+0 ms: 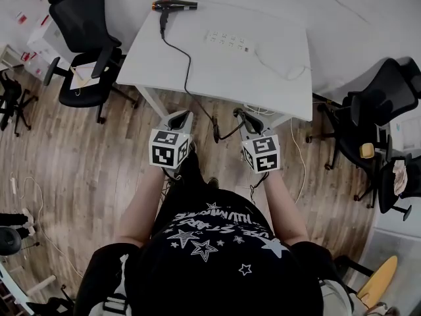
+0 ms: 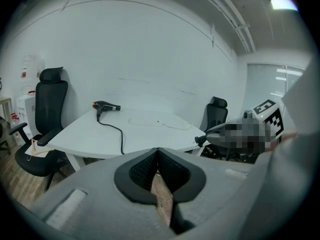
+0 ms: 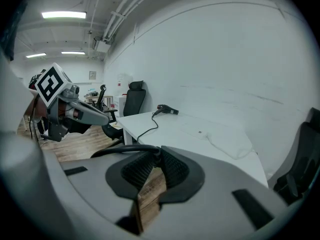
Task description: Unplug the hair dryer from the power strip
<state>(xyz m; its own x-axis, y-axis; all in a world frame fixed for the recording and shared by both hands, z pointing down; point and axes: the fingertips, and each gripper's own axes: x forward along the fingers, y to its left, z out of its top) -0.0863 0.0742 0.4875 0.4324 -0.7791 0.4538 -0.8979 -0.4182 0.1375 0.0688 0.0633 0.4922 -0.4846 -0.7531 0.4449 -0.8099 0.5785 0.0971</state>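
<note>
The right hand-held gripper (image 1: 241, 115) is clenched on the plug end of the black cord (image 3: 124, 148). Its black, copper-nosed hair dryer (image 1: 174, 5) lies at twelve o'clock, well apart, on the white table (image 1: 263, 78). The left hand-held gripper (image 1: 181, 115) is clenched on nothing

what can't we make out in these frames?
- Right gripper view: the right gripper's own jaws hide the plug; only its cord shows.
- Head view: power strip socket detail is too small.
- Left gripper view: a mosaic patch covers most of the right gripper.
</note>
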